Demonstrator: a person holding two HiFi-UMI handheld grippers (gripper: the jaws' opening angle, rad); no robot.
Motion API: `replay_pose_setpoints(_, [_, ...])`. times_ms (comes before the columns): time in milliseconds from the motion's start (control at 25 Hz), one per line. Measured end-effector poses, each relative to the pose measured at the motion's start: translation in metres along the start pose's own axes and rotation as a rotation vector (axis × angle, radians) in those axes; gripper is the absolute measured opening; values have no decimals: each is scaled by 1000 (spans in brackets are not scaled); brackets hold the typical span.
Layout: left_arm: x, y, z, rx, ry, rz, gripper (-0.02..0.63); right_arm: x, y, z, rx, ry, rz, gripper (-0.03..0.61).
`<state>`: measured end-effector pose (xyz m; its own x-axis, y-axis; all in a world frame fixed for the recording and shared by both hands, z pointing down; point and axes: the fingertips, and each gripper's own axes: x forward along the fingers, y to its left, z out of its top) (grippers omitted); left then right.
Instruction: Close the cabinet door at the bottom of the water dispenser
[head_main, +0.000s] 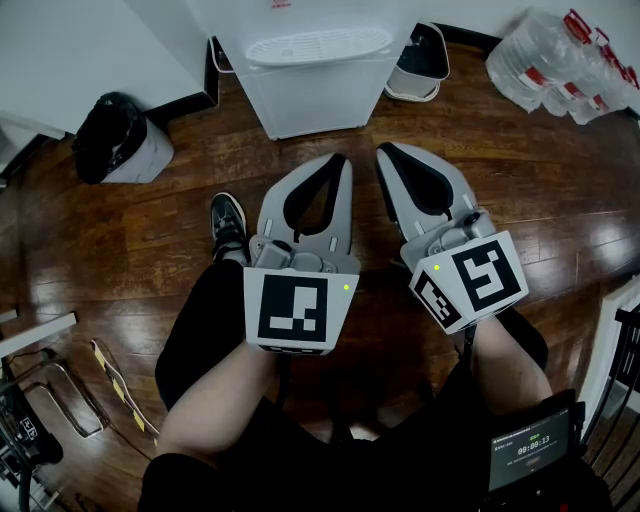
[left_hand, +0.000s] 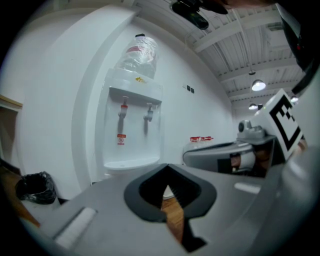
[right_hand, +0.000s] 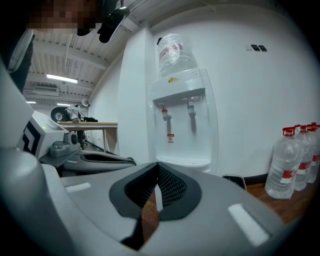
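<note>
A: Status, 2 grippers?
B: Left gripper (head_main: 341, 160) clenched, empty; right gripper (head_main: 384, 152) same; water dispenser (head_main: 315, 100) straight ahead by wall, apart from both; cabinet door hidden behind jaws.

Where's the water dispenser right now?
In the head view the water dispenser stands top centre, ahead of the left gripper and right gripper, flanked by a black-bagged bin at left and a white bin at right.
</note>
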<state>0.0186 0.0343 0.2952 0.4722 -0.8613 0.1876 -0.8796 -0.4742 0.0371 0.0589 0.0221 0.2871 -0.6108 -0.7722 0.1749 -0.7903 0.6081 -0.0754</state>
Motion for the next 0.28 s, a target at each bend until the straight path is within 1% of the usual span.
replay_pose_setpoints(280, [0,-1,-1,-2,7,-3,20,0,0,-1,-1,5,-2,5])
